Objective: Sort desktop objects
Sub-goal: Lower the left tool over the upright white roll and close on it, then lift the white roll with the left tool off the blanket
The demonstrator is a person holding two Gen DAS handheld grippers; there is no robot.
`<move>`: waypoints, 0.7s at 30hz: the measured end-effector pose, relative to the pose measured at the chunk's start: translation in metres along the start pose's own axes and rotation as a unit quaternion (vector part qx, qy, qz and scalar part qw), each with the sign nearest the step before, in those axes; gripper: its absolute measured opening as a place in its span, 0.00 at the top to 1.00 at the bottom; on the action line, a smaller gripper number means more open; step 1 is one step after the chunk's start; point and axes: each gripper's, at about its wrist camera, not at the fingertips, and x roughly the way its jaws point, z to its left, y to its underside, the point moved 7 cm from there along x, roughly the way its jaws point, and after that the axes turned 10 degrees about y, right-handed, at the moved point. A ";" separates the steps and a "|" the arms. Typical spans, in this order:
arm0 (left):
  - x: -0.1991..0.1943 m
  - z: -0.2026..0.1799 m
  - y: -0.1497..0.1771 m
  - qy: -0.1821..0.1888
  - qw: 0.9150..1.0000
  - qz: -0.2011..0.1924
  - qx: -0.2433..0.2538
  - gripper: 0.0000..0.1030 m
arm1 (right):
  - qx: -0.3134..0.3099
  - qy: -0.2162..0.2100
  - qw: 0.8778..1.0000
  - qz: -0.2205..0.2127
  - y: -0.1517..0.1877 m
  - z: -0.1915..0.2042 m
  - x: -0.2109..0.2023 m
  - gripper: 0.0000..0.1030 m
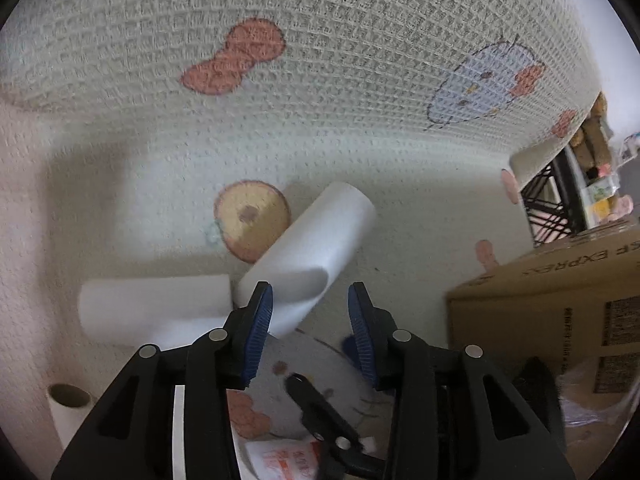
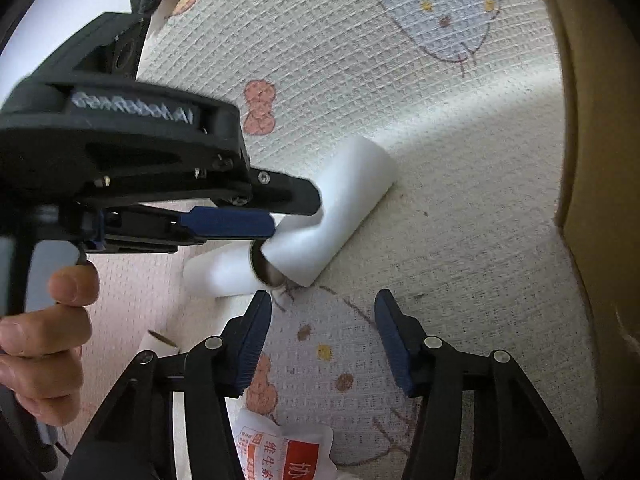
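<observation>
I am hovering over a woven cartoon-print mat (image 1: 320, 40); my left gripper (image 1: 310, 320) is closing on the near end of a white roll (image 1: 316, 248), though whether the pads are pressing I cannot tell; my right gripper (image 2: 324, 332) is standing open over bare mat; a sachet (image 2: 284, 452) is lying nearest; three rolls are showing, one (image 1: 152, 308) lying flat and a cardboard-cored one (image 1: 66, 404) at the left edge; a cardboard box (image 1: 560, 300) is bounding the right.

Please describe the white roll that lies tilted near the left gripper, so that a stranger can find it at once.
Start at the cardboard box on the patterned mat. Beside it, two white rolls lie close together. The wanted roll lies slanted, one end just in front of the left gripper, next to a printed yellow circle; the other roll lies level.
</observation>
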 end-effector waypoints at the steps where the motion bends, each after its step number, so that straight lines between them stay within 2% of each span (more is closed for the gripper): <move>1: 0.000 0.000 0.001 0.012 1.000 0.007 -0.011 0.59 | 0.000 0.000 1.000 0.001 0.000 0.002 0.000 0.50; 4: 0.002 -0.003 0.001 0.028 0.999 0.025 -0.025 0.59 | -0.012 0.000 1.000 0.002 0.000 0.010 0.000 0.50; 6: -0.002 -0.001 -0.001 0.003 1.000 0.025 -0.010 0.59 | -0.024 0.004 1.000 -0.002 -0.001 0.016 -0.002 0.50; 8: -0.001 0.006 -0.009 -0.051 0.999 0.013 0.012 0.59 | -0.034 0.007 0.999 -0.008 -0.001 0.024 -0.002 0.50; 11: 0.008 0.012 -0.013 -0.069 0.997 0.024 0.017 0.58 | -0.043 0.009 0.999 -0.013 -0.004 0.034 0.001 0.50; 14: 0.009 0.016 -0.013 -0.051 0.998 0.037 0.001 0.55 | -0.058 0.001 0.998 -0.018 -0.010 0.046 0.006 0.50; 18: 0.013 0.025 -0.001 0.019 0.995 0.064 -0.073 0.57 | -0.034 -0.014 0.999 -0.005 -0.009 0.048 0.009 0.50; 19: 0.014 0.027 0.003 0.029 0.993 0.069 -0.088 0.57 | -0.025 -0.011 1.000 -0.003 -0.007 0.046 0.009 0.50; 21: 0.014 0.026 0.008 0.029 0.994 0.069 -0.084 0.57 | -0.015 -0.009 1.000 0.003 -0.005 0.043 0.010 0.50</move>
